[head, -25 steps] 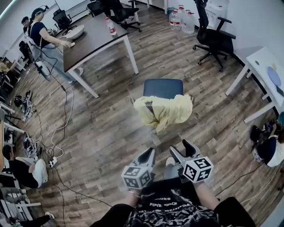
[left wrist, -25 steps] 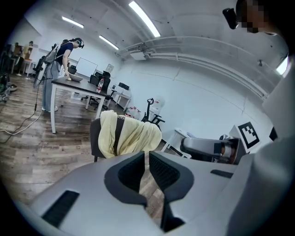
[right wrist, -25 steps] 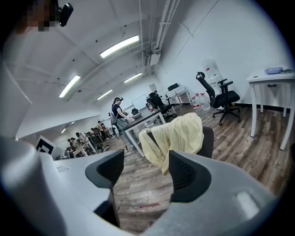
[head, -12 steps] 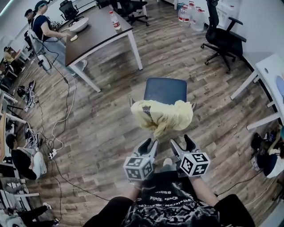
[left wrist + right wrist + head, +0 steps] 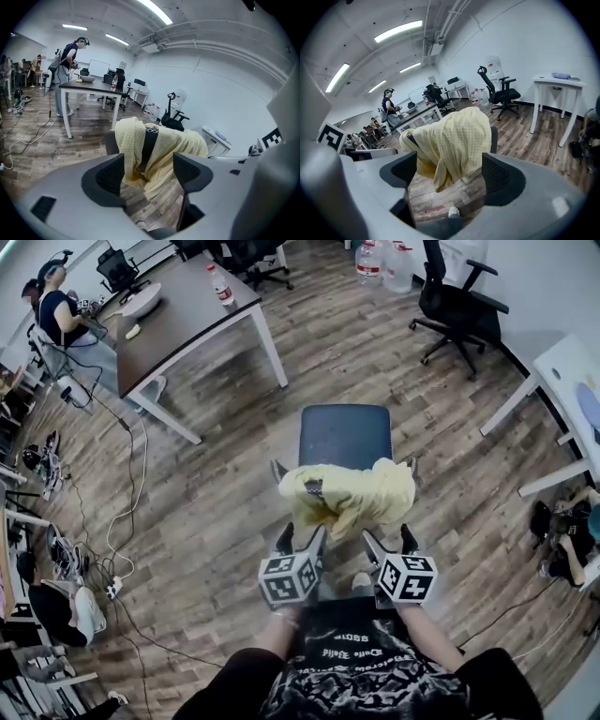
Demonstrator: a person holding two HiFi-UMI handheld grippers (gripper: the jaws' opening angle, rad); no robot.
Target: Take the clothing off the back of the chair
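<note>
2 grippers, the left gripper [image 5: 300,538] and the right gripper [image 5: 389,542], hover side by side. Each has its jaws spread wide, having just been opening, with nothing between the pads. Just ahead of both, the yellow garment [image 5: 361,493] drapes over the back of the chair [image 5: 345,434], near the fingertips but apart from them, with wooden floor [image 5: 234,512] showing in the gap. Far ahead and left of the left gripper stands a long table [image 5: 178,320] carrying a bottle [image 5: 221,287], with a person [image 5: 58,313] beside it. A black office chair [image 5: 459,301] sits far ahead of the right gripper, and a white table [image 5: 562,371] stands off to that gripper's right. Cables [image 5: 131,493] trail well left of the left gripper.
</note>
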